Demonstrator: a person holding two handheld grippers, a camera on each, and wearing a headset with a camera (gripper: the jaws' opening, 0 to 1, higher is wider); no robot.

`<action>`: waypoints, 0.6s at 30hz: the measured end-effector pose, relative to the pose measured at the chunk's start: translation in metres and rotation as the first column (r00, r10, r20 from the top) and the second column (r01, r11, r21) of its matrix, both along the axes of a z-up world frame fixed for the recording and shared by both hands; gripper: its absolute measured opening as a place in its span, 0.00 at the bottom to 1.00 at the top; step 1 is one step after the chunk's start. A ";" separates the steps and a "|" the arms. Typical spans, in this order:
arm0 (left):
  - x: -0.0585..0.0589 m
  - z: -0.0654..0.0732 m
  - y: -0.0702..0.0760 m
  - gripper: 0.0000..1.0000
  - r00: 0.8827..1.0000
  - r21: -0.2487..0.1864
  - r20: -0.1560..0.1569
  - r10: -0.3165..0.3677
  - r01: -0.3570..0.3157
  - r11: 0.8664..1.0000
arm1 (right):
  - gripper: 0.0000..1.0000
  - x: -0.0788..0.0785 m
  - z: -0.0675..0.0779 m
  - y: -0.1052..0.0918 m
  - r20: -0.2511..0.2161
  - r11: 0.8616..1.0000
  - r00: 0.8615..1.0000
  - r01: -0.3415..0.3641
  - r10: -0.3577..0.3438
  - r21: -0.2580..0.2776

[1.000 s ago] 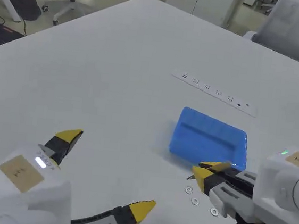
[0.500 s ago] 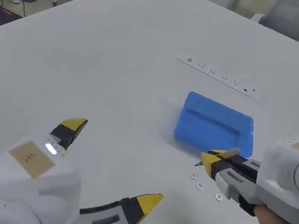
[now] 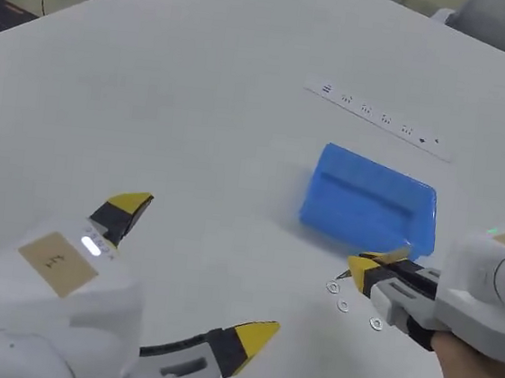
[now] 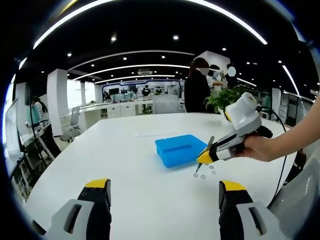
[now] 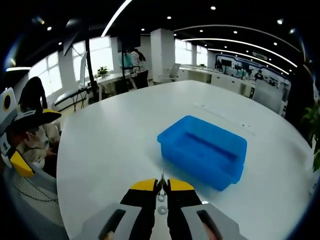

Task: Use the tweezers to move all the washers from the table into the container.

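head view, left gripper (image 3: 191,271): bottom left, yellow-tipped jaws spread wide over the white table (image 3: 198,102)
head view, right gripper (image 3: 363,267): lower right, jaws pressed together on the tweezers (image 3: 345,275), thin point sticking out to the left
head view, washers (image 3: 343,306): three little rings lying on the table in a loose cluster, right by the tweezers' point and near the container's closest side, outside it
head view, container (image 3: 370,201): blue rectangular tub, flat on the table, between the washers and a power strip (image 3: 377,119) further back
left gripper view, own jaws: well apart at the bottom
left gripper view, across the table: a hand (image 4: 260,147) holds the right gripper tilted down, tweezers' point just above the washers, container just behind; people (image 4: 197,87) and a plant (image 4: 222,100) in the back
right gripper view, own jaws: closed on the tweezers, tip pokes out as one thin point, can't tell if it's pinching anything
right gripper view, container: straight ahead, close
right gripper view, left gripper: at the left edge, jaws apart
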State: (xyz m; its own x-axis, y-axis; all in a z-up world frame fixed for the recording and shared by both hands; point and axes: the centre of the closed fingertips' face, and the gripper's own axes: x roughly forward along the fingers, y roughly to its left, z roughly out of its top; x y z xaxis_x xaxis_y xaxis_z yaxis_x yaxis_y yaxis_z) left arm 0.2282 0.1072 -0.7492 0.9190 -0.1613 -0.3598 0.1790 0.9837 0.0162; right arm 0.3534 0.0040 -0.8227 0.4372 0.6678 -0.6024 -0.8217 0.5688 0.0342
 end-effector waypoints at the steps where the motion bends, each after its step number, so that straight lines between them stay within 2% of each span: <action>1: 0.000 0.000 0.000 0.91 1.000 0.002 -0.001 0.000 0.000 1.000 | 0.04 0.000 -0.001 0.000 -0.001 1.000 1.000 -0.001 0.001 -0.004; 8: 0.000 -0.001 0.000 0.91 1.000 0.007 -0.007 -0.001 0.001 1.000 | 0.04 0.003 -0.006 -0.002 0.000 1.000 1.000 0.000 0.000 -0.029; 14: 0.000 -0.001 -0.002 0.91 1.000 0.004 -0.007 -0.004 0.004 1.000 | 0.04 0.004 -0.014 -0.001 -0.017 0.999 1.000 -0.004 0.003 -0.051; 18: 0.000 -0.001 -0.002 0.91 1.000 -0.003 -0.008 -0.002 0.002 1.000 | 0.03 0.006 -0.013 0.001 -0.011 0.998 1.000 -0.012 0.011 -0.068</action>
State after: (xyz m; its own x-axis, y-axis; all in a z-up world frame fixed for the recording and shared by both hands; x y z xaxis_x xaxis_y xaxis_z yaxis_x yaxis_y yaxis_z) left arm 0.2286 0.1055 -0.7501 0.9158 -0.1638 -0.3666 0.1807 0.9835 0.0120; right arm 0.3590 0.0053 -0.8355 0.4229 0.6301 -0.6512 -0.8279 0.5608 0.0051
